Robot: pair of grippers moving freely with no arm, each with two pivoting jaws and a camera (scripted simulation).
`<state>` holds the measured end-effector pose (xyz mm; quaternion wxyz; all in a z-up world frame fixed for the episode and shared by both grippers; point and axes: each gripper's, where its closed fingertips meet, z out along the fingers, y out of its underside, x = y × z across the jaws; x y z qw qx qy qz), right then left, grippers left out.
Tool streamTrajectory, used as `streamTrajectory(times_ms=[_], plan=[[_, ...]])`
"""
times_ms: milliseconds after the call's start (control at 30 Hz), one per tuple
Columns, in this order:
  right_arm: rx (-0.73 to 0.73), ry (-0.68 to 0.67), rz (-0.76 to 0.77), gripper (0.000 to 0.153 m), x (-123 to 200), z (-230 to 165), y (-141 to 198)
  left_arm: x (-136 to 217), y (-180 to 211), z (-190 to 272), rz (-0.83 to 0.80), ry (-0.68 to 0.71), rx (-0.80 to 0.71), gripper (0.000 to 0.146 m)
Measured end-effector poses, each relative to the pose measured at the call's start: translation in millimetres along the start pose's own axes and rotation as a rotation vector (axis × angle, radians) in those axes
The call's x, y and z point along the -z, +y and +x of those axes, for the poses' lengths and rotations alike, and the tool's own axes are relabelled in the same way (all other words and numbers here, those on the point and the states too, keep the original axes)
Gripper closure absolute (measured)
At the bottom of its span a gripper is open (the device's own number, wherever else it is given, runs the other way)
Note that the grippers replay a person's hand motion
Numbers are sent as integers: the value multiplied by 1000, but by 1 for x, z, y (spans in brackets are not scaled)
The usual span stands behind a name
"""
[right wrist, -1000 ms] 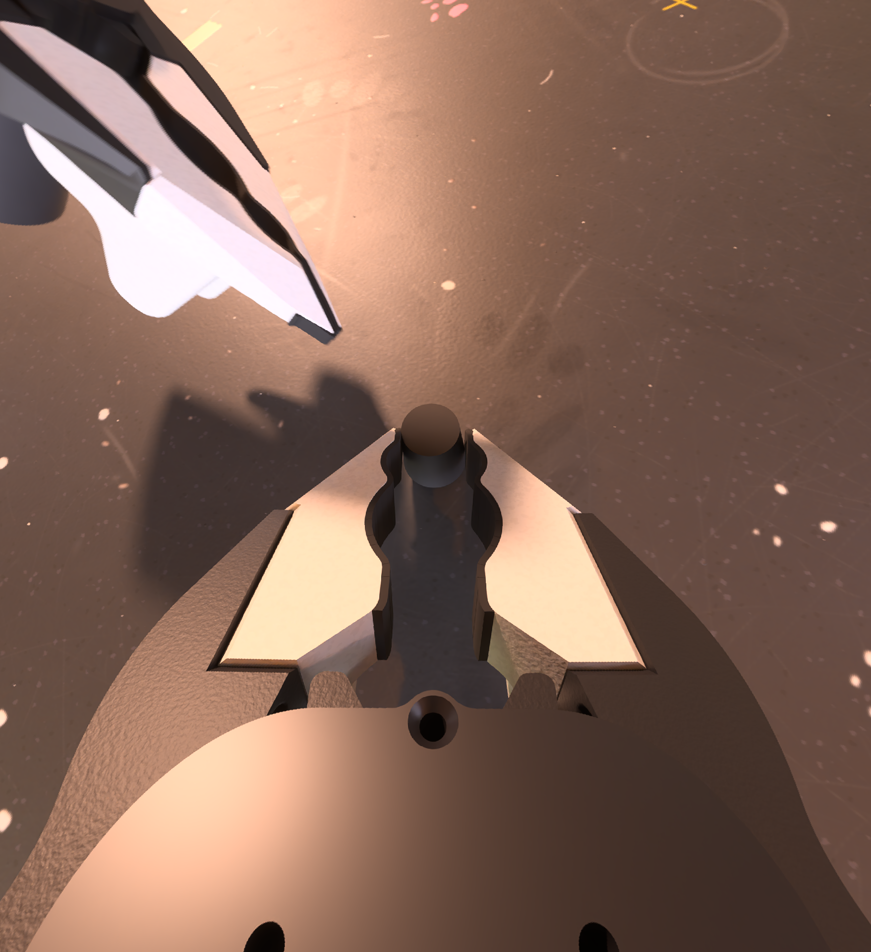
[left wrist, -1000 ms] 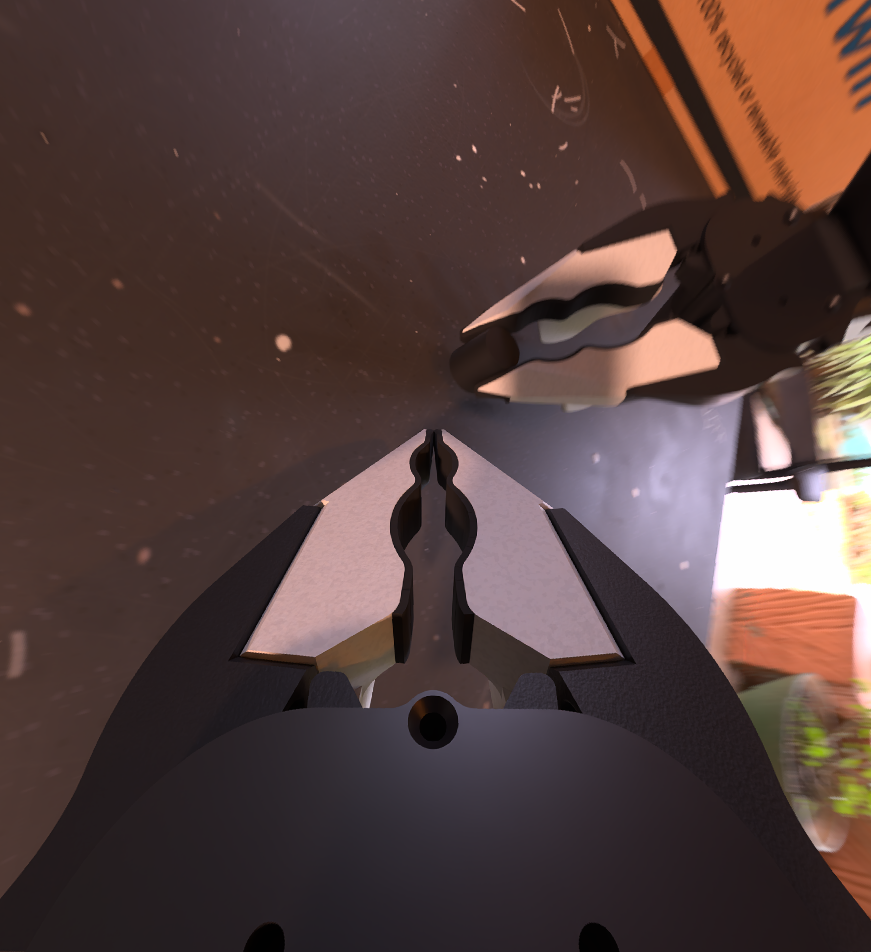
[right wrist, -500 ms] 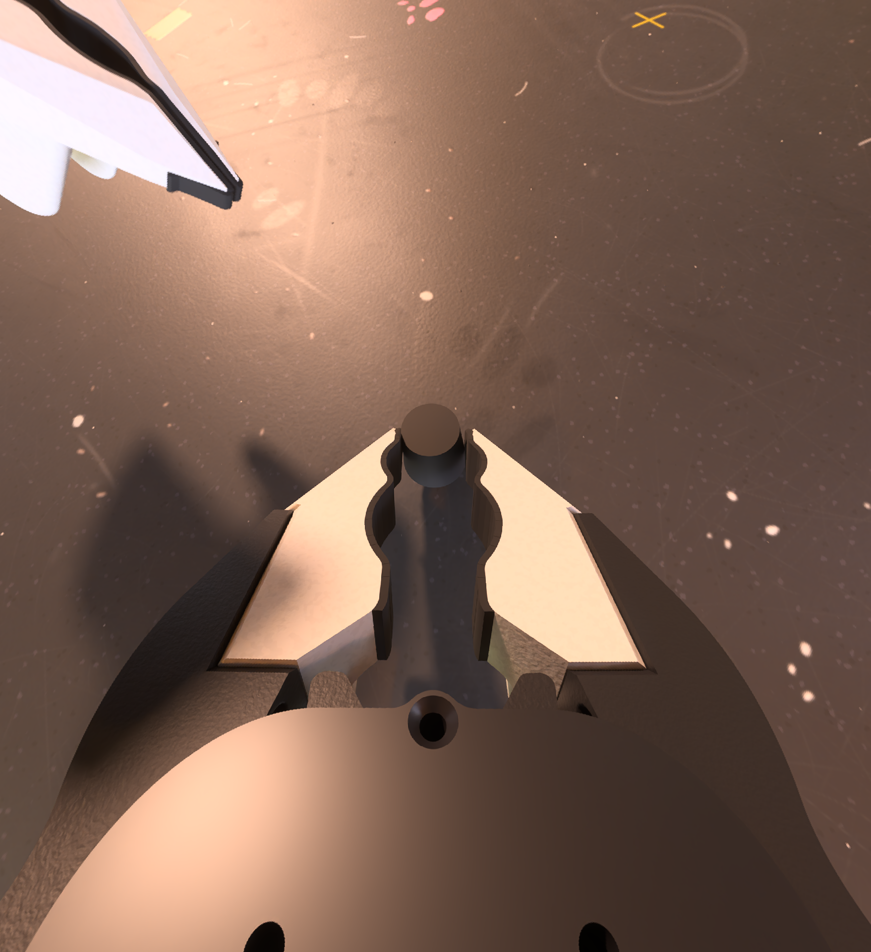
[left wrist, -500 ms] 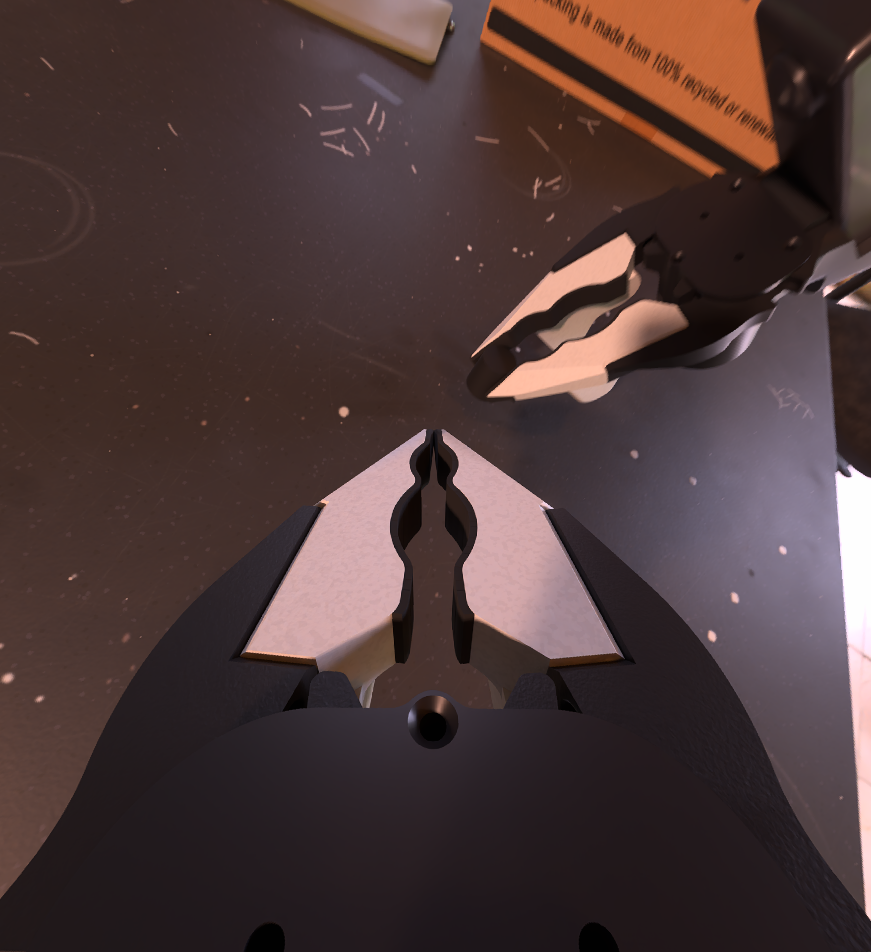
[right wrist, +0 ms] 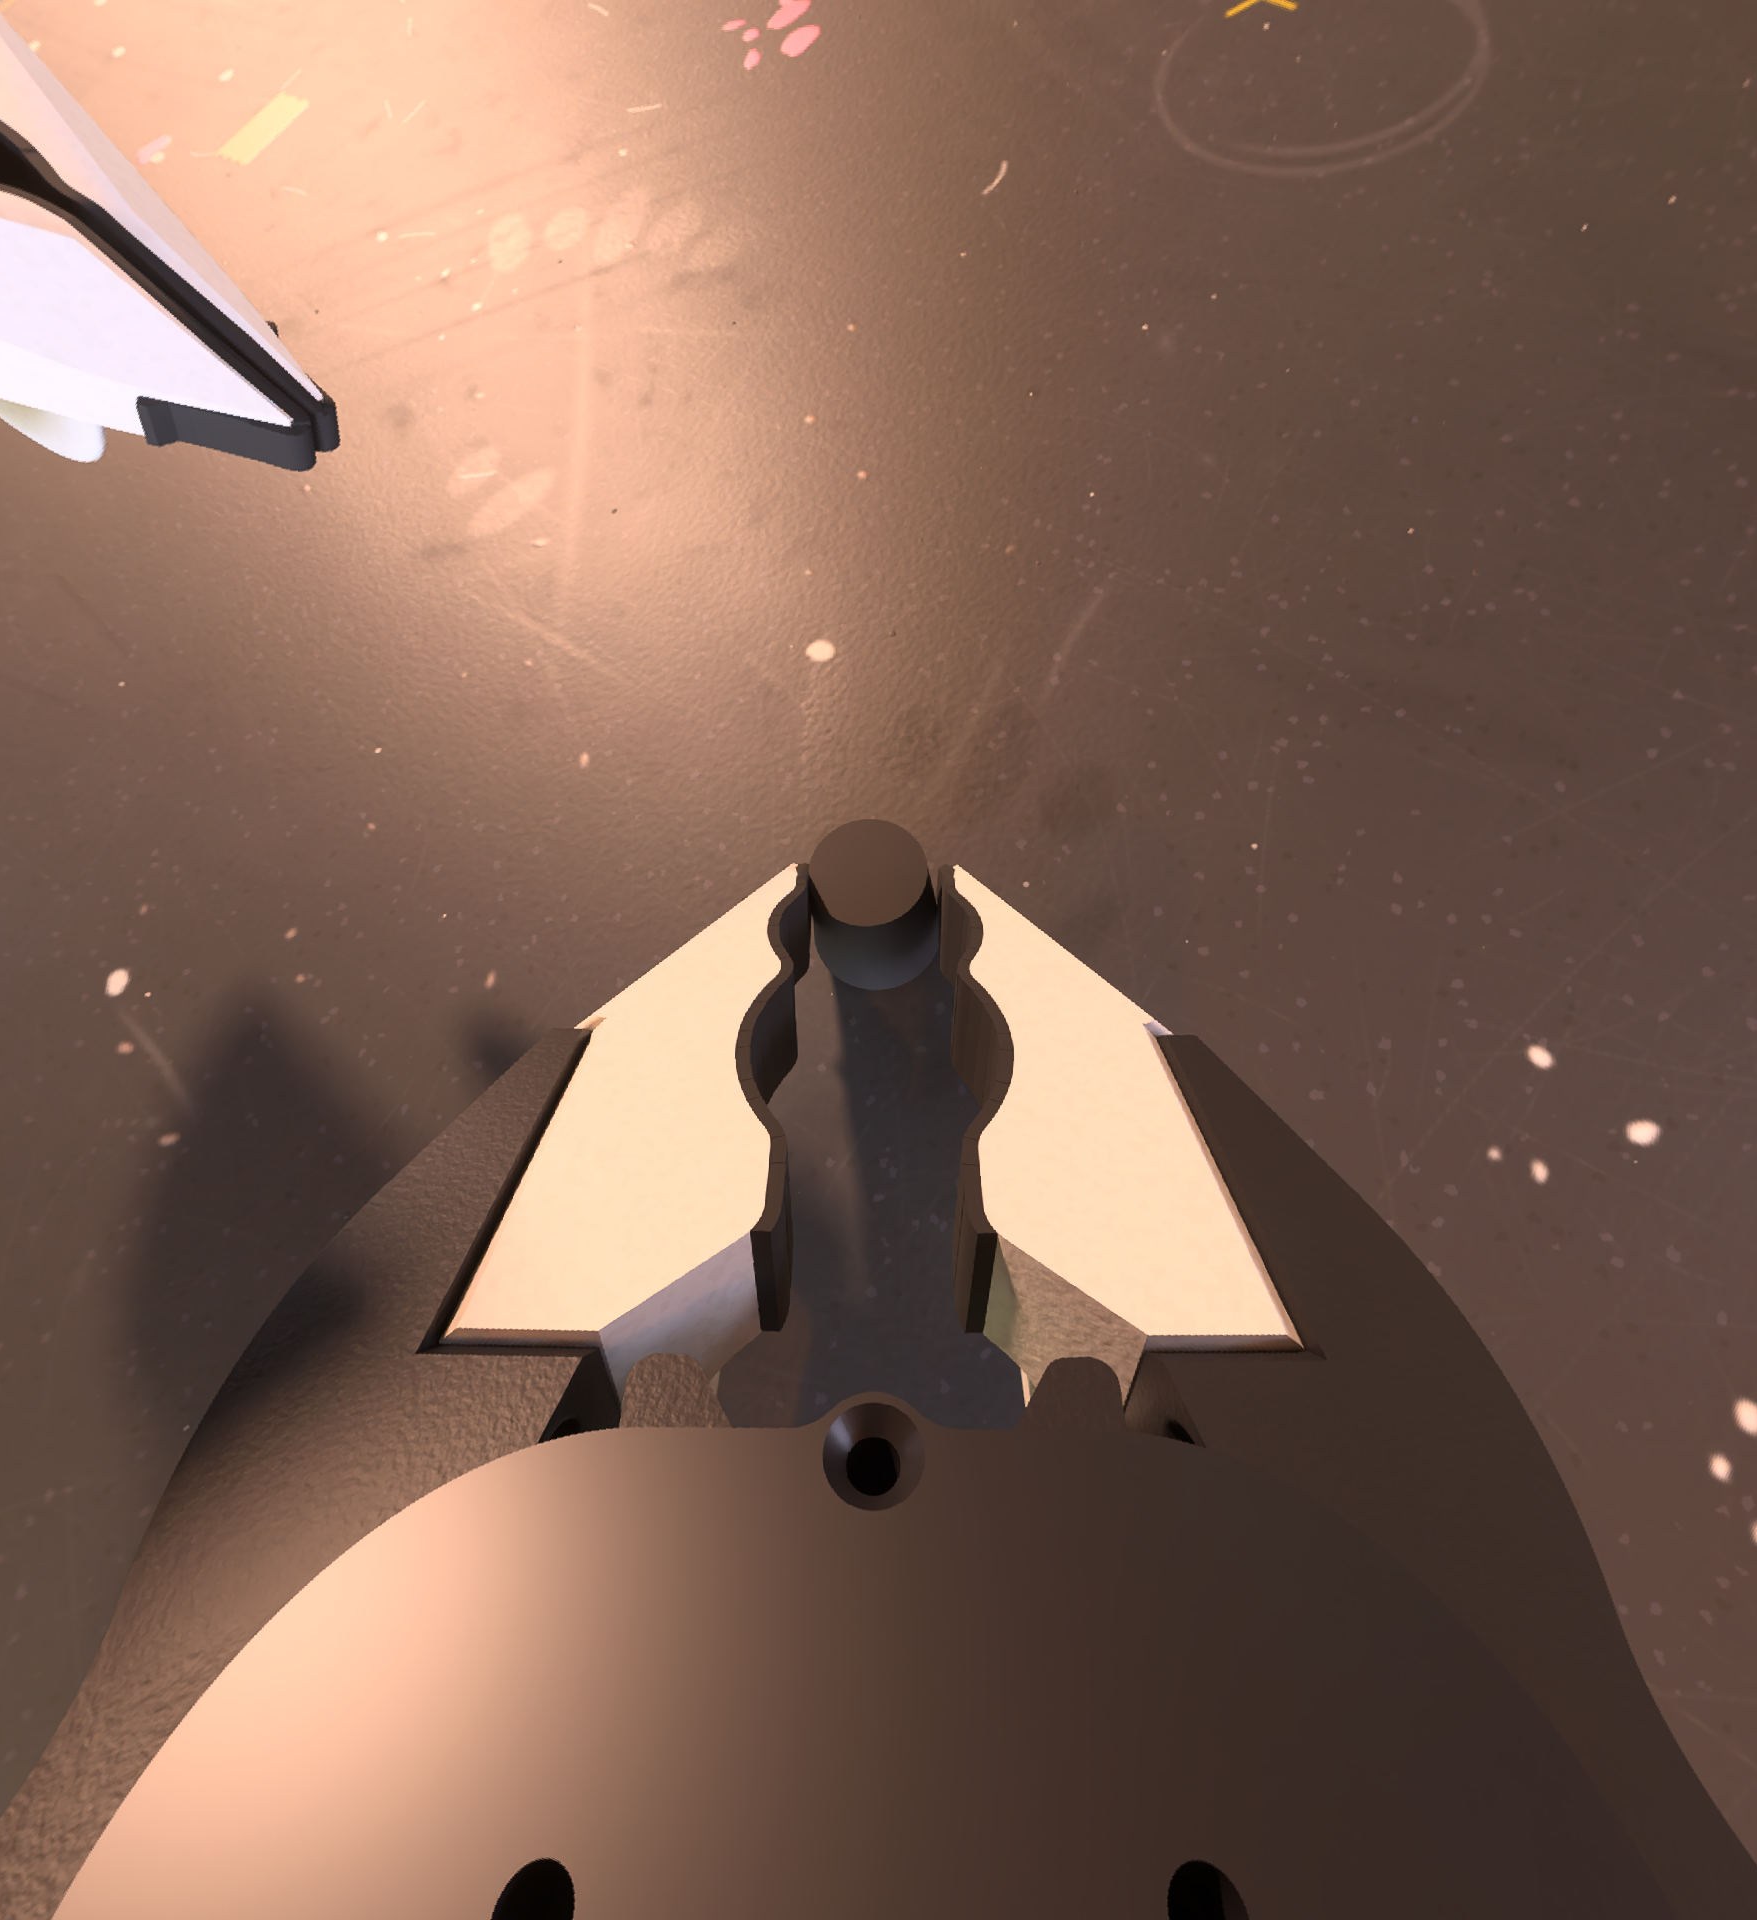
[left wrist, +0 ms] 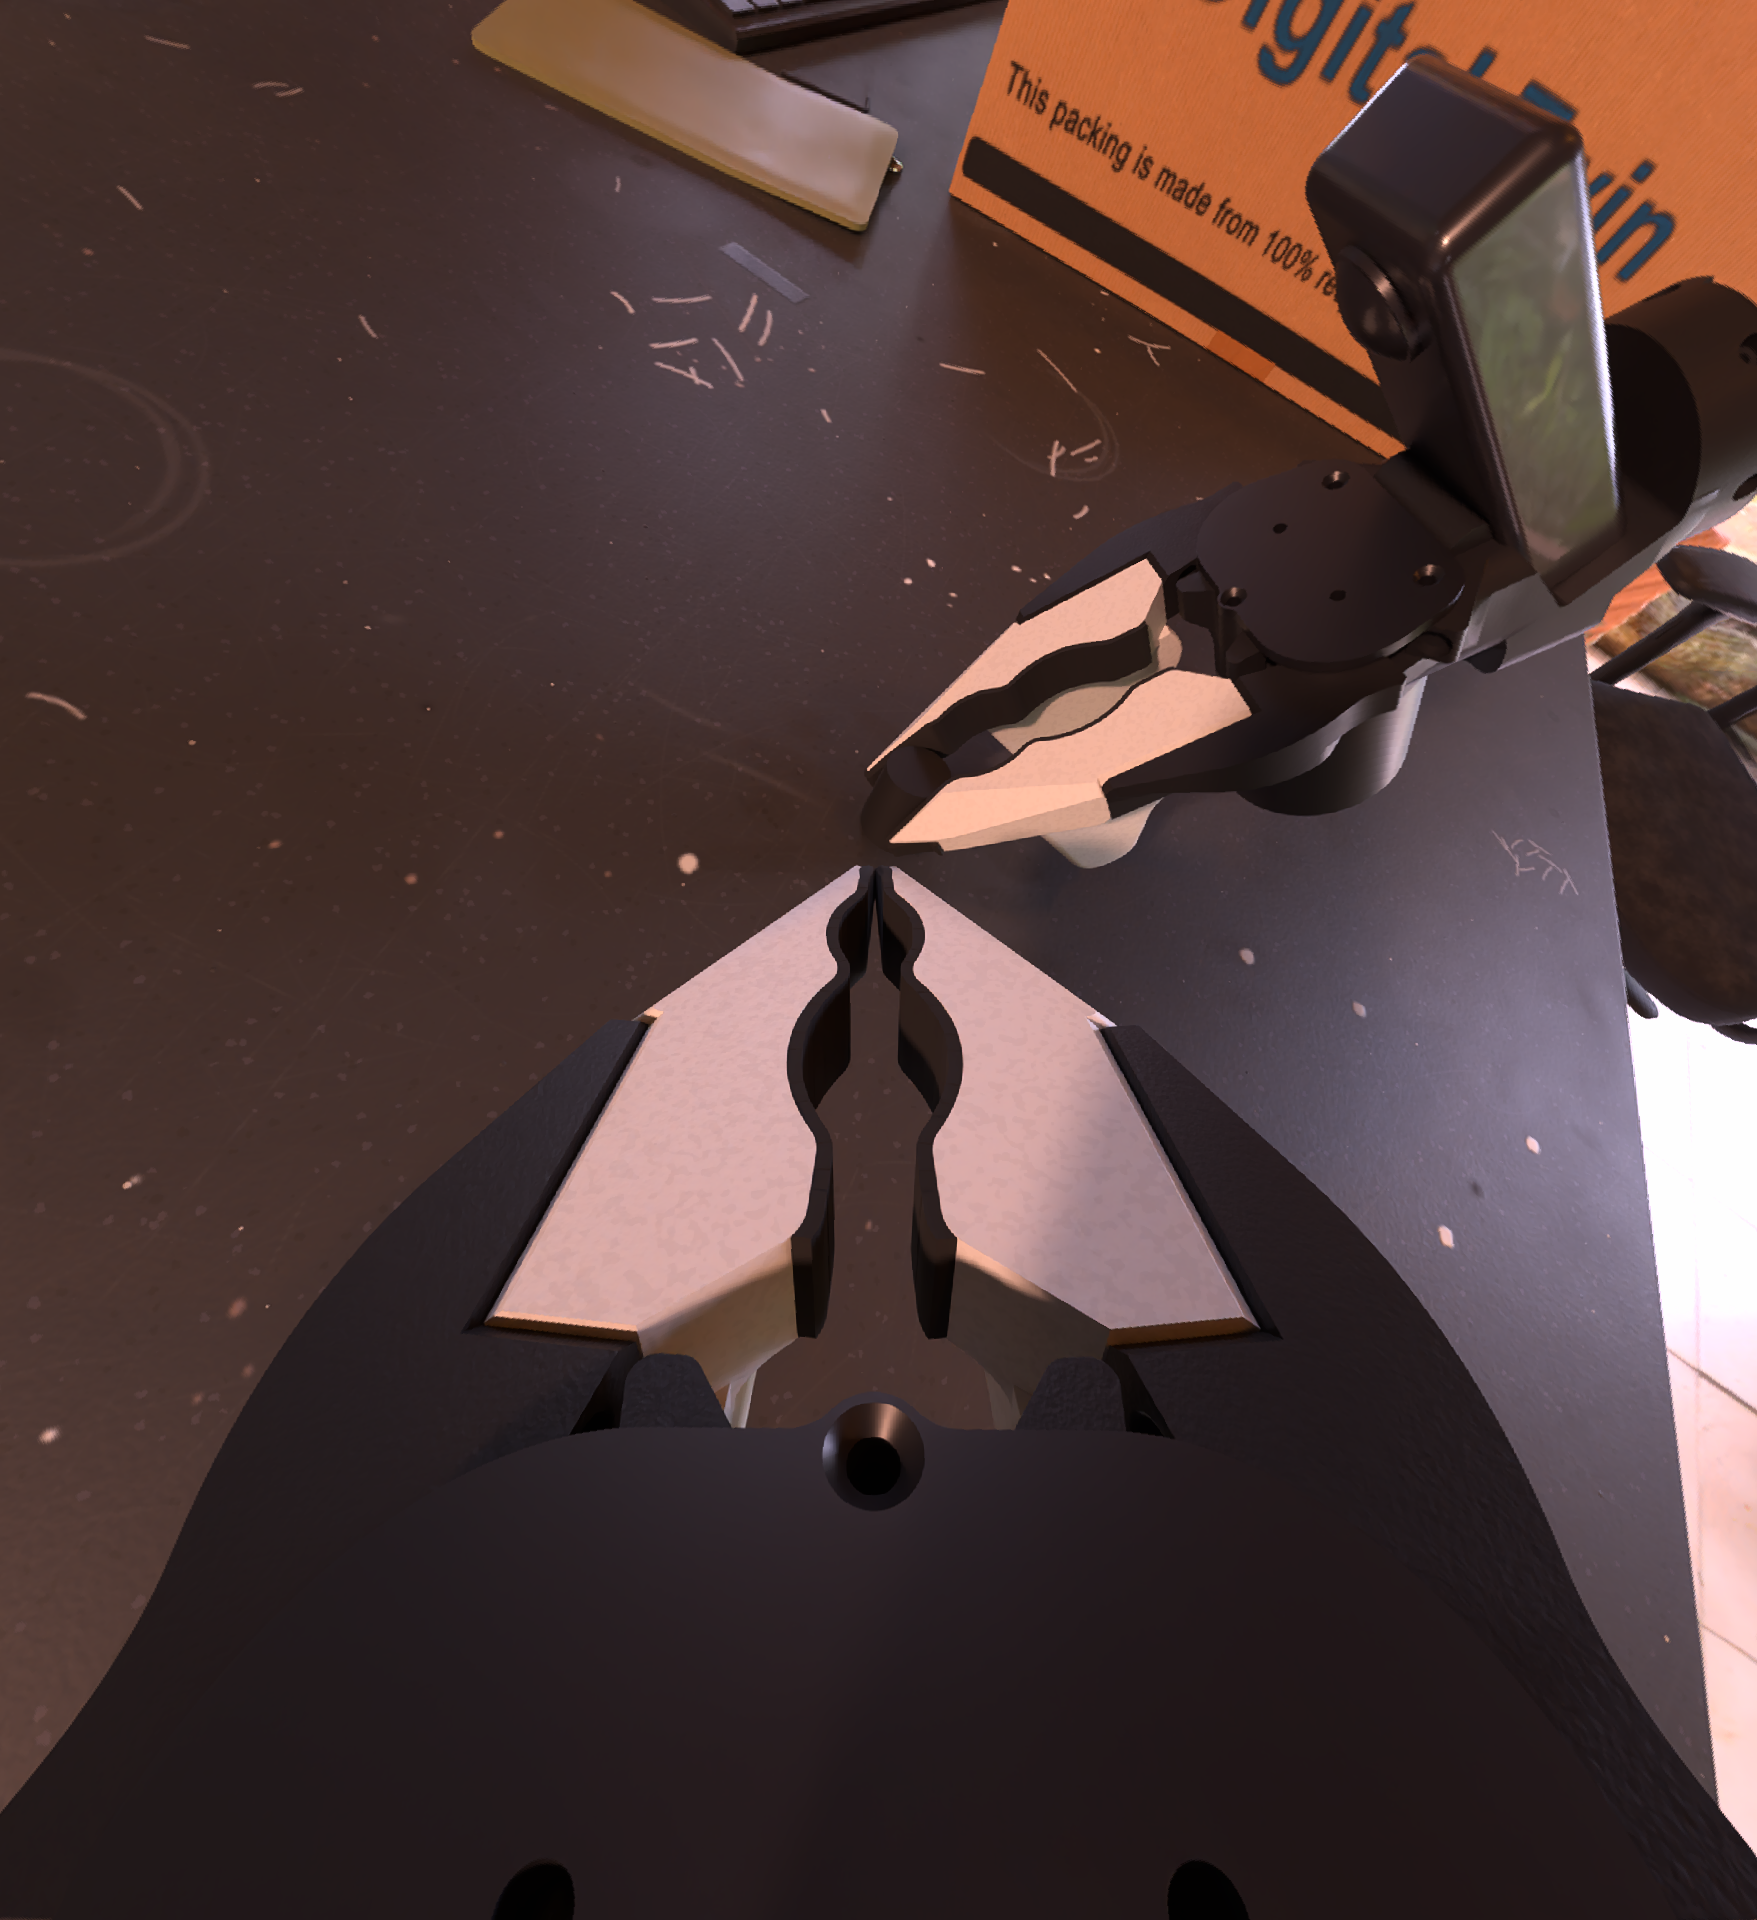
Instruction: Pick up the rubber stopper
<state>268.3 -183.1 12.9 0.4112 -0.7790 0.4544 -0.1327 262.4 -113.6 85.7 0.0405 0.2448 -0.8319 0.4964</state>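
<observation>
The rubber stopper [right wrist: 870,899] is a small dark cylinder pinched between the tips of my right gripper [right wrist: 872,883], held above the dark tabletop [right wrist: 1269,623]. Its shadow falls on the table under the fingers. In the left wrist view the right gripper [left wrist: 905,805] comes in from the right, with the stopper [left wrist: 897,781] showing as a dark stub at its tip. My left gripper [left wrist: 872,883] is shut and empty, its tips just below and in front of the right gripper's tips. It also shows at the upper left of the right wrist view [right wrist: 308,431].
An orange cardboard box [left wrist: 1165,197] stands at the back right, with a beige flat pad [left wrist: 708,114] to its left. The table's right edge [left wrist: 1622,1039] runs down the right side, with a dark chair [left wrist: 1726,883] beyond it. The tabletop is scratched and speckled.
The left gripper has pulled back and tilted, so more of the table and box shows. The right gripper stays shut on the stopper, and its shadow has drifted left on the table.
</observation>
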Motion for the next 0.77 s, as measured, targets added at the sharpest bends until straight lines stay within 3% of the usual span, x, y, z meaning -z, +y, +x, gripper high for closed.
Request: streamTrajectory(times_ms=[133, 200, 333, 467, 567, 667, 767], plan=[[73, 50, 43, 129, 2, -3, -9, 0, -1, 1, 2, 4, 1, 146], [137, 67, 145, 129, 13, -9, -27, 1, -3, 3, 15, 22, 16, 146], [492, 167, 446, 129, 52, -26, -68, 7, -14, 16, 76, 147, 57, 146], [745, 421, 521, 129, 78, -19, -79, 21, -32, 43, 180, 370, 57, 146], [825, 454, 414, 129, 68, -11, -65, 23, -37, 42, 209, 341, 46, 146], [949, 590, 227, 129, 56, 9, -47, 20, -33, 28, 185, 241, 32, 146], [1047, 666, -62, 129, 47, 22, -24, 16, -27, 19, 144, 199, 42, 146]])
